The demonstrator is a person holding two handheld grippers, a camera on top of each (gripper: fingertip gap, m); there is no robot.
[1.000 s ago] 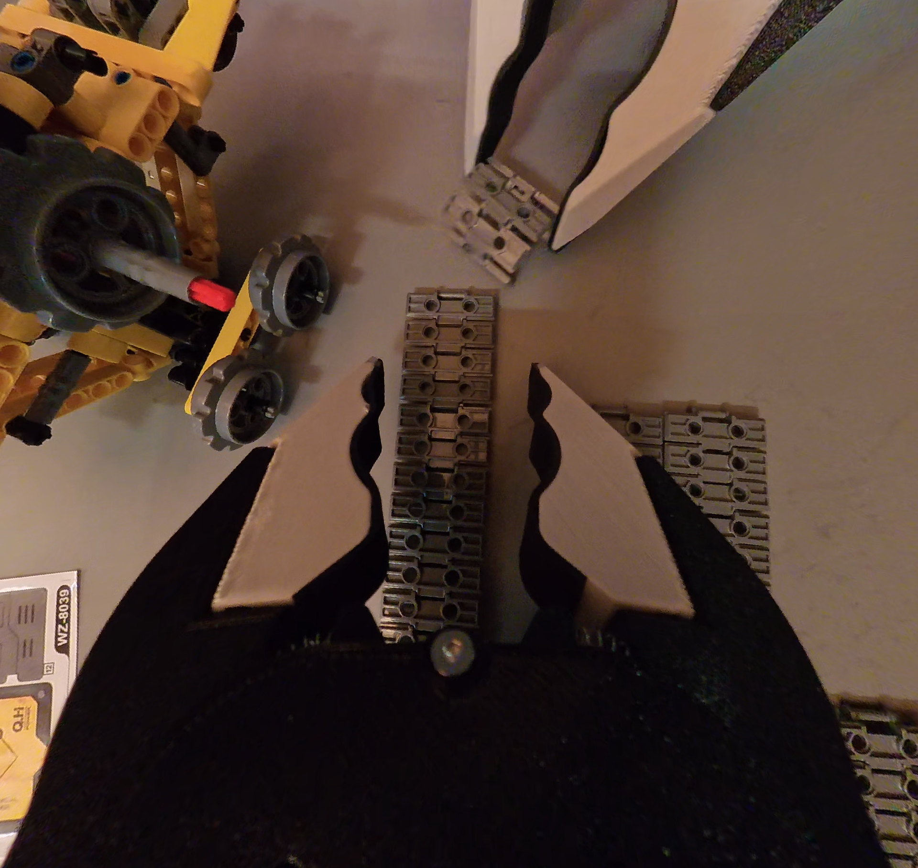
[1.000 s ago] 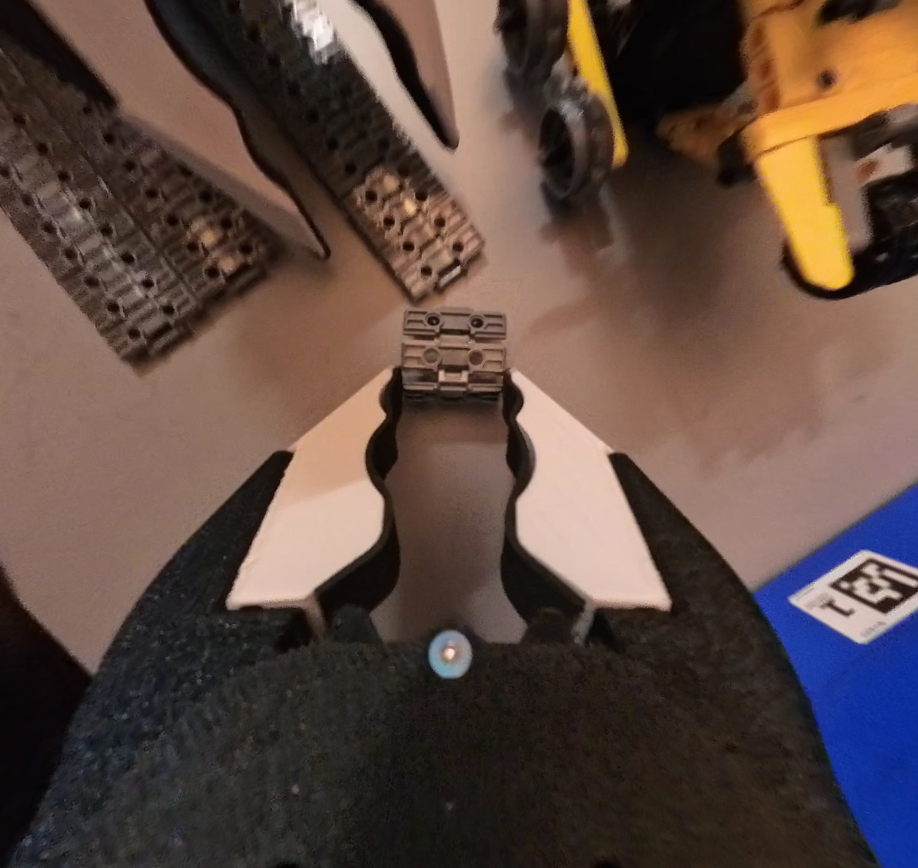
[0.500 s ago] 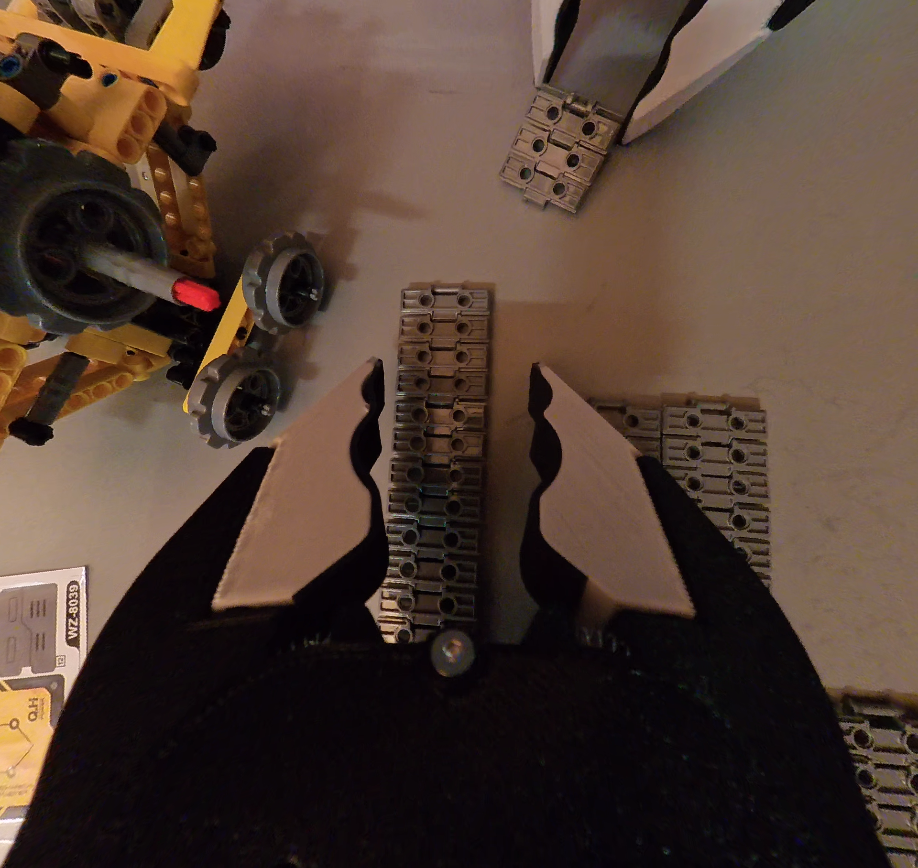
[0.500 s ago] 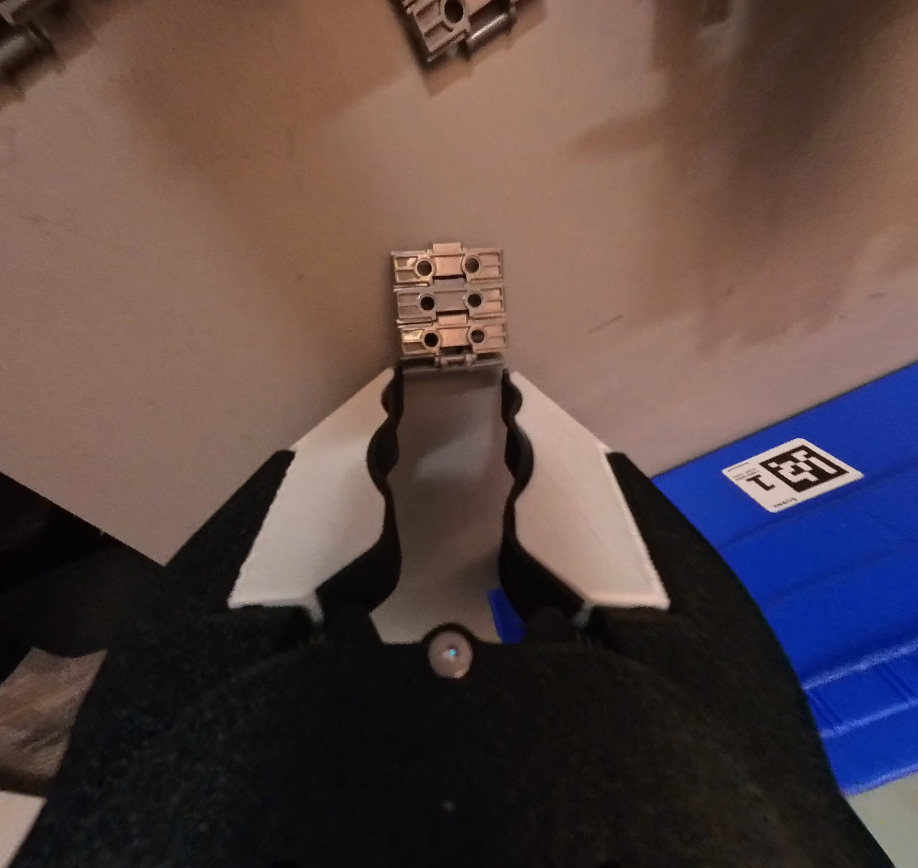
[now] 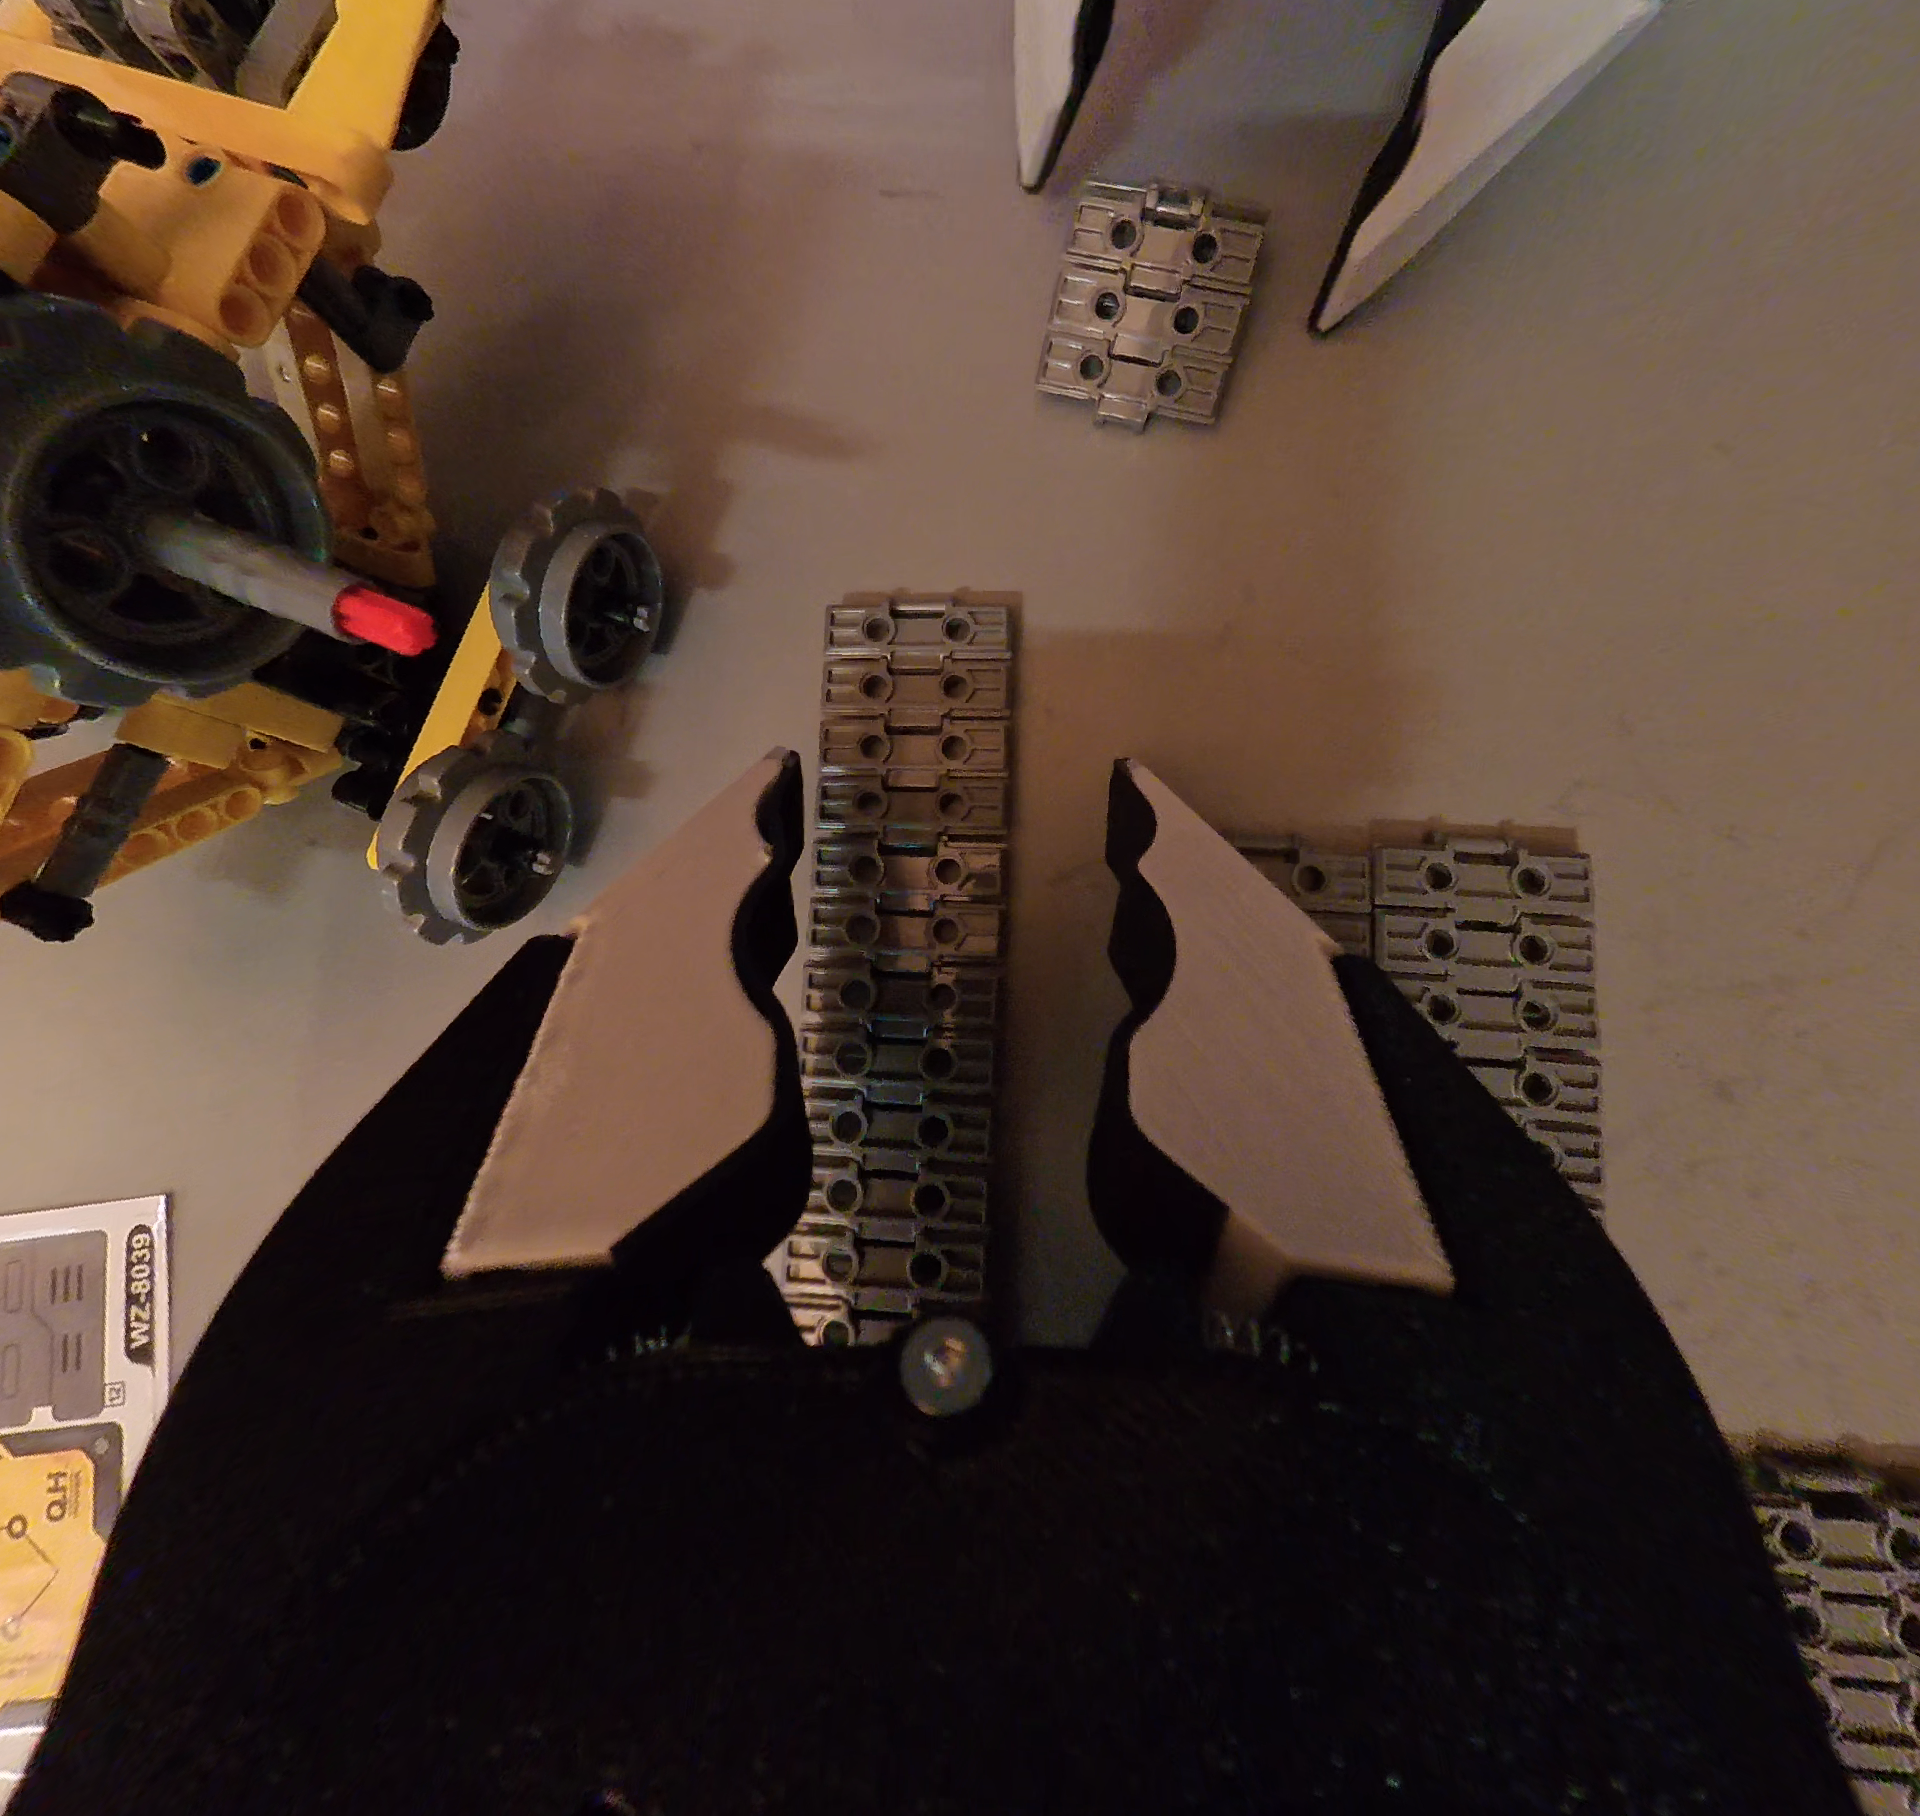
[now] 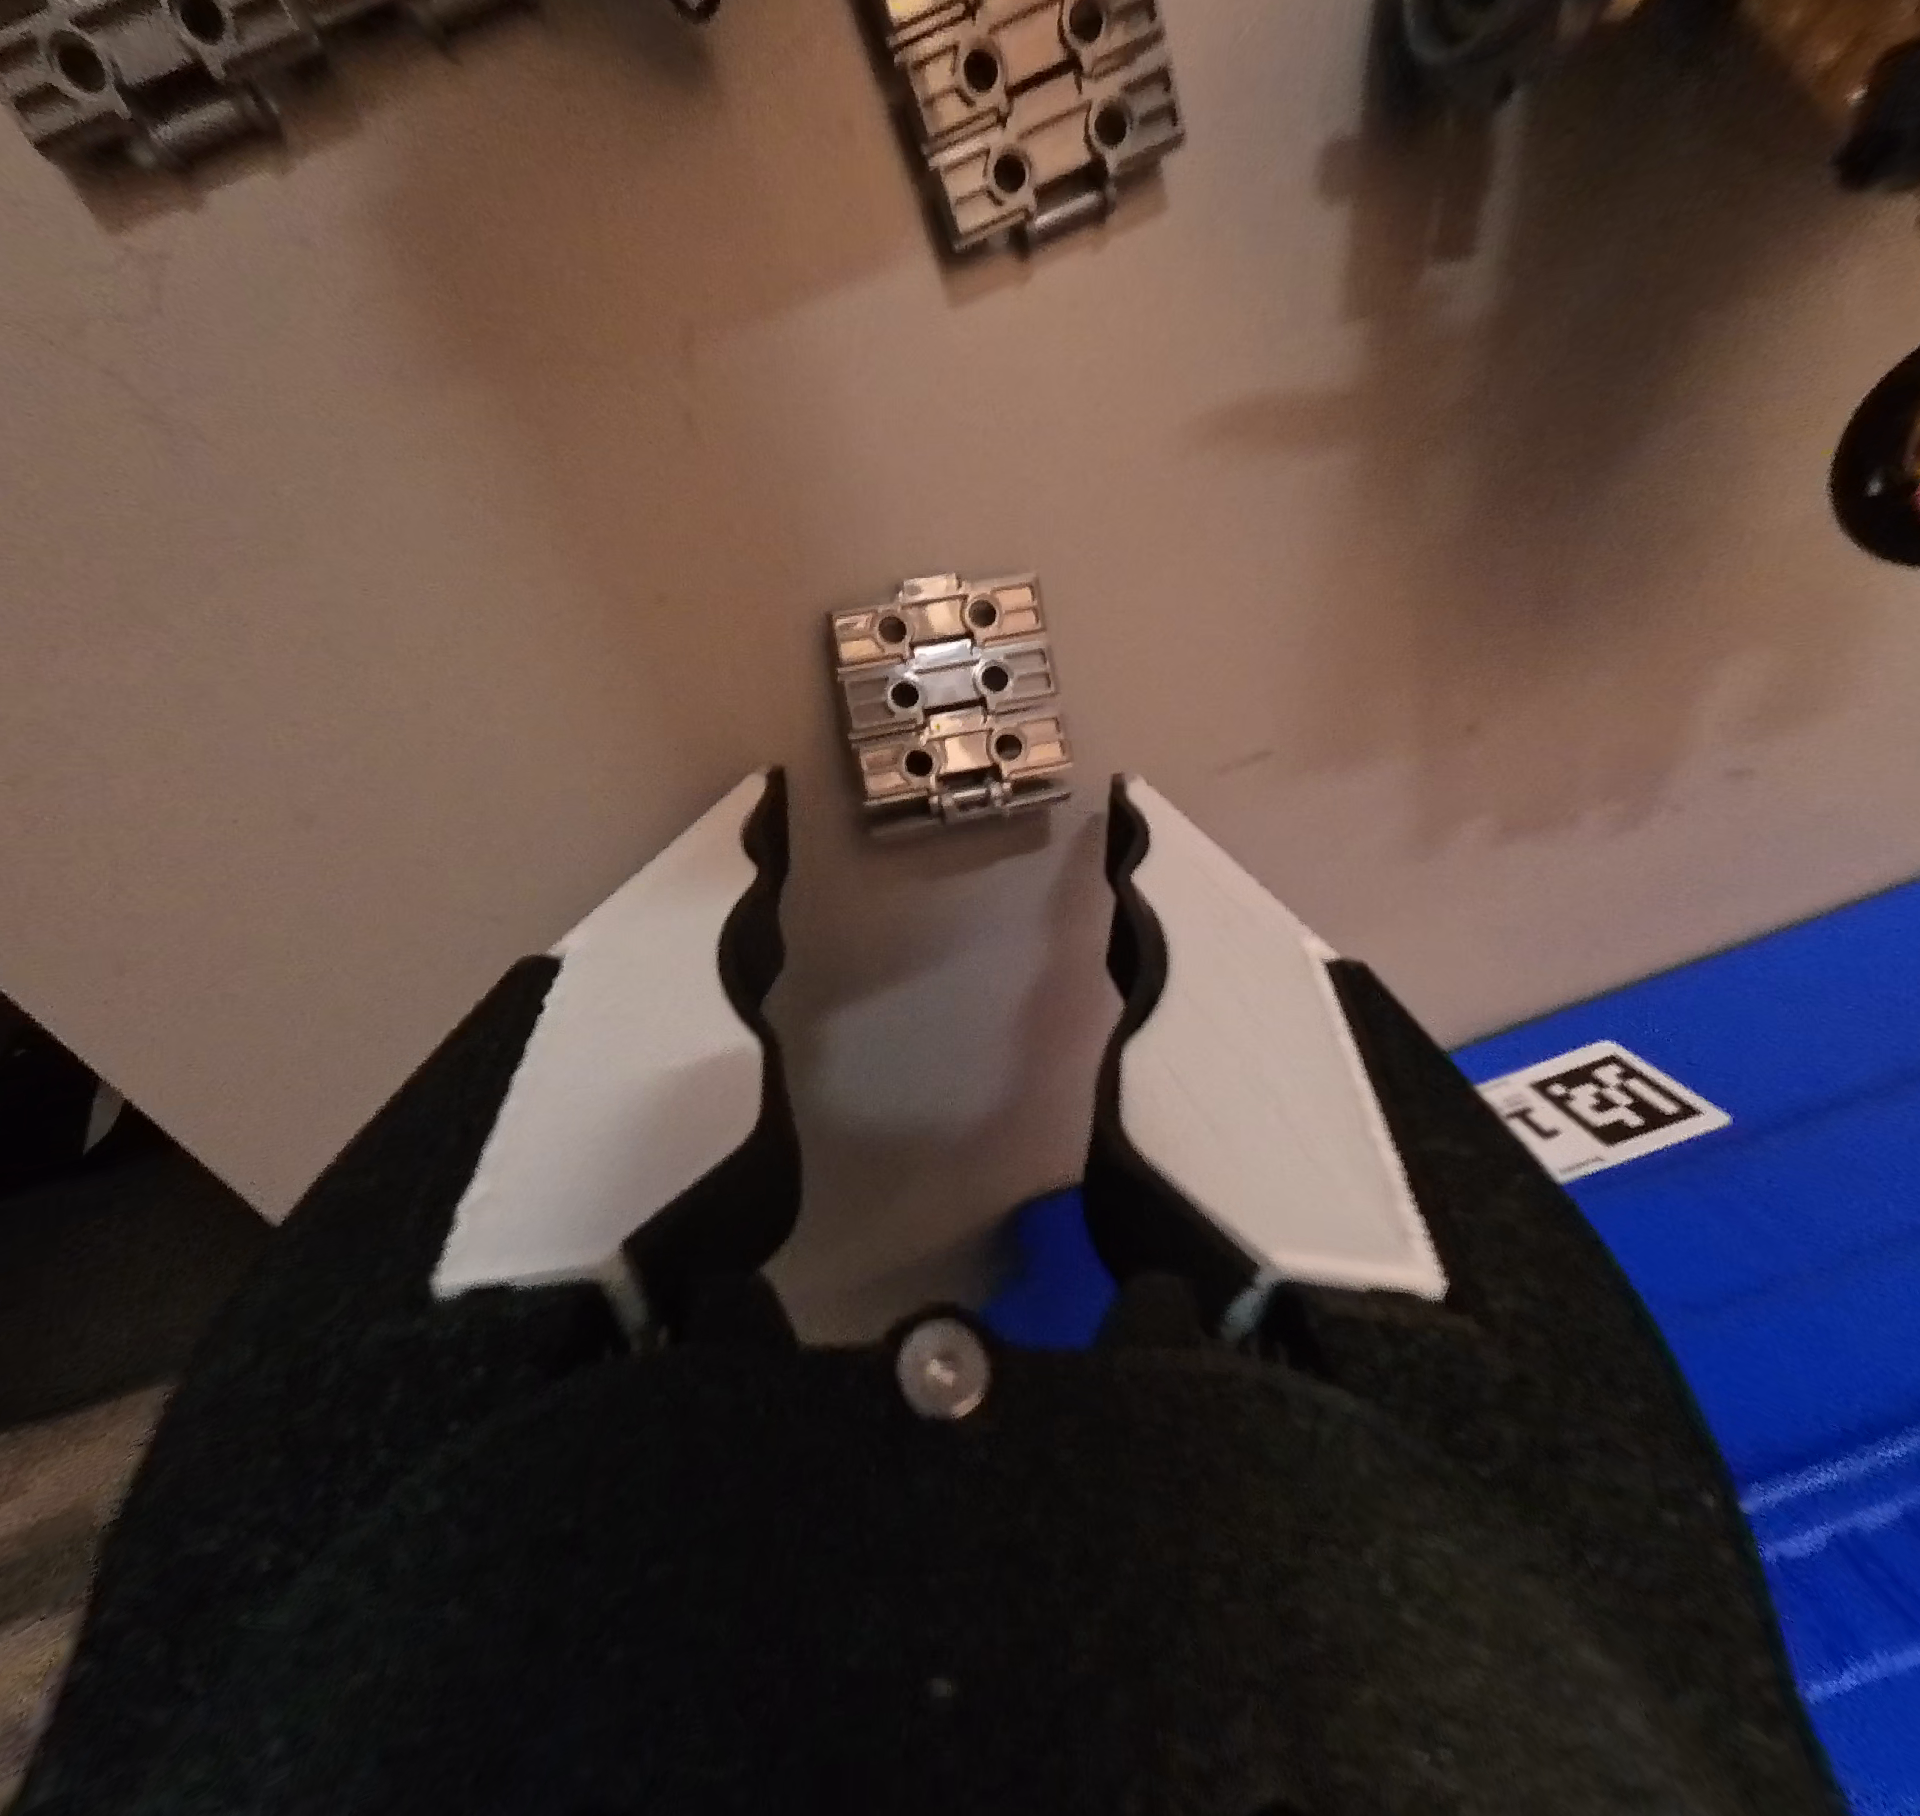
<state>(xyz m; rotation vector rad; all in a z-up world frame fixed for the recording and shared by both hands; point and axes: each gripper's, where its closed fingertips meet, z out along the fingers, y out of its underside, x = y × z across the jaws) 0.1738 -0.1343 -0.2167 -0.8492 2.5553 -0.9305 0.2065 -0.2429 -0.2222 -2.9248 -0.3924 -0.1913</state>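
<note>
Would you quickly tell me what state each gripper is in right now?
Left gripper: open, astride the long track strip.
Right gripper: open, empty.

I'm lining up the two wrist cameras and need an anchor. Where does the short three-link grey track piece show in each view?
Left wrist view: the short track piece lies flat near the top, right of centre, just off the right gripper fingers.
Right wrist view: the same piece lies at centre, just past the open fingers.
Shared landmark: the long track strip, seen top centre in the right view.

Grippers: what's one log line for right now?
left gripper: open, over long track strip | right gripper: open, behind short track piece, apart
</note>
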